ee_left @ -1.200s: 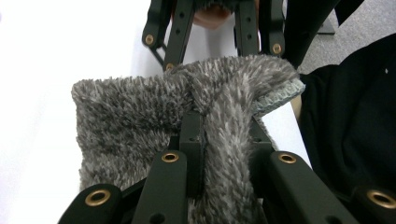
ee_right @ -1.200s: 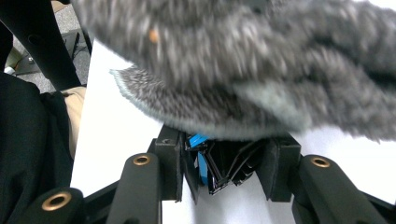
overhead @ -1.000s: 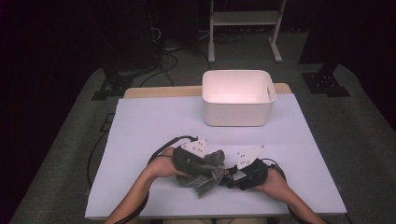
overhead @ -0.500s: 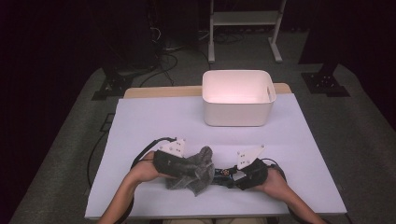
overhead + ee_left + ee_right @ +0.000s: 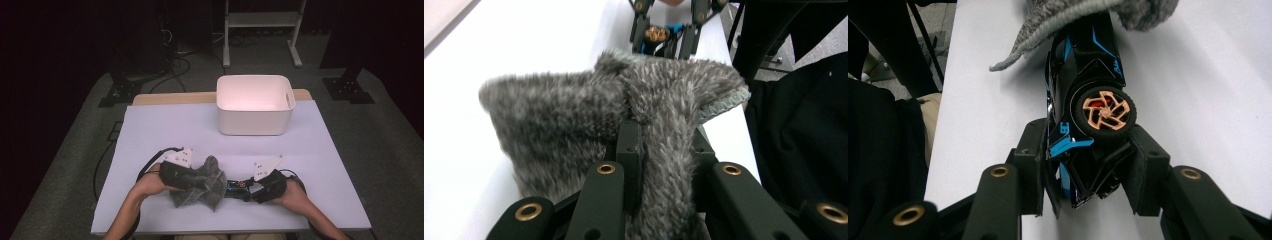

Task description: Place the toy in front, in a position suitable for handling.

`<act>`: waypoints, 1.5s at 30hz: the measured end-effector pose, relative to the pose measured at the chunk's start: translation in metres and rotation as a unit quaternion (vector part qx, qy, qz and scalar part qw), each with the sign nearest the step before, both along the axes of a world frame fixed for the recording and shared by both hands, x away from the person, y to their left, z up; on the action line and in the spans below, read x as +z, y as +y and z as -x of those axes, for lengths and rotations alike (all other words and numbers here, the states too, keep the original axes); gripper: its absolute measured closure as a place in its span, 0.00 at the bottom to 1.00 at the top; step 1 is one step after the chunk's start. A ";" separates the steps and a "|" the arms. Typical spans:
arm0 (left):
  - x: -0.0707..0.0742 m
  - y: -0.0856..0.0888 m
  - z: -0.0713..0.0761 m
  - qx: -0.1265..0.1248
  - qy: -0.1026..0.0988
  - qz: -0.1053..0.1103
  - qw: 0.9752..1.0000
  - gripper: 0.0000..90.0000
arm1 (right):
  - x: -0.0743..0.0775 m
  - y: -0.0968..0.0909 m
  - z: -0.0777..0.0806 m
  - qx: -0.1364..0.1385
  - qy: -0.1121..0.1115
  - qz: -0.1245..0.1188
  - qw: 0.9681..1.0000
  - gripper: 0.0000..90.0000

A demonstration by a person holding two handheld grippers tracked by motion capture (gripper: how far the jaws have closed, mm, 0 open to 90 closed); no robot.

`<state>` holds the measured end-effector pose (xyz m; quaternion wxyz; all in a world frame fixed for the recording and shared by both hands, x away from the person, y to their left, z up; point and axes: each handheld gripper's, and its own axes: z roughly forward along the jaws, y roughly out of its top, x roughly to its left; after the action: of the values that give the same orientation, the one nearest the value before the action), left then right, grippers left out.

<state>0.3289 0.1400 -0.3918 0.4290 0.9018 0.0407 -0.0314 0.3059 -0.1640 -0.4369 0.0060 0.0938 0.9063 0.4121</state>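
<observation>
A fuzzy grey cloth [image 5: 202, 182] hangs bunched in my left gripper [image 5: 192, 181], which is shut on it near the table's front edge. In the left gripper view the cloth [image 5: 624, 100] drapes over both jaws. My right gripper [image 5: 248, 190] is shut on a black and blue toy car [image 5: 235, 187] with copper wheels. The right gripper view shows the car [image 5: 1083, 110] turned on its side, its rear pinched between the pads, its front end under the cloth [image 5: 1088, 12]. Cloth and car touch between the two grippers.
A white plastic bin [image 5: 255, 104] stands at the back of the white table [image 5: 165, 130], right of centre. A person's forearms come in from the bottom edge. Dark floor, cables and a stand lie beyond the table.
My left gripper has carried the cloth to the left, away from the right gripper, uncovering more of the car. The right hand stays put.
</observation>
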 end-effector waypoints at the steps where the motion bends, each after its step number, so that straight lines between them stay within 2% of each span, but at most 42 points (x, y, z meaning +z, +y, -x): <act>1: 0.002 -0.004 0.000 -0.002 0.000 0.001 1.000 0.84 | 0.000 0.000 0.000 0.001 -0.001 0.000 1.000 0.63; 5: 0.007 -0.026 -0.001 -0.028 -0.009 -0.007 1.000 0.84 | 0.000 0.000 0.000 0.002 -0.002 0.000 1.000 0.63; 11: 0.007 -0.068 -0.003 -0.070 -0.016 -0.024 0.997 0.84 | 0.000 0.000 0.000 0.003 -0.005 0.001 1.000 0.63; 14: 0.005 -0.075 -0.004 -0.074 -0.012 -0.028 0.997 0.84 | 0.000 0.001 0.001 0.003 -0.005 0.003 1.000 0.63; 19: 0.004 -0.063 -0.004 -0.063 -0.013 -0.024 0.998 0.84 | 0.000 0.001 0.000 0.005 -0.008 0.003 1.000 0.63; 24: 0.001 -0.039 -0.002 -0.044 -0.008 -0.012 0.999 0.84 | 0.000 0.001 0.000 0.005 -0.007 0.003 1.000 0.63; 30: 0.001 -0.012 0.002 -0.019 -0.013 -0.009 1.000 0.84 | 0.000 0.001 0.000 0.004 -0.006 0.003 1.000 0.63; 33: -0.001 0.000 0.004 -0.005 -0.005 0.001 1.000 0.84 | 0.000 0.001 0.001 0.005 -0.007 0.005 1.000 0.63; 38: -0.005 0.016 0.005 0.012 -0.004 -0.005 1.000 0.84 | 0.000 0.001 0.000 0.006 -0.008 0.006 1.000 0.63; 45: -0.017 0.032 0.008 0.026 0.011 -0.004 1.000 0.84 | 0.000 0.001 0.000 0.006 -0.006 0.008 1.000 0.63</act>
<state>0.3213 0.1719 -0.4089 0.4257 0.9018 0.0688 -0.0302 0.3057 -0.1625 -0.4365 0.0102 0.0860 0.9099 0.4058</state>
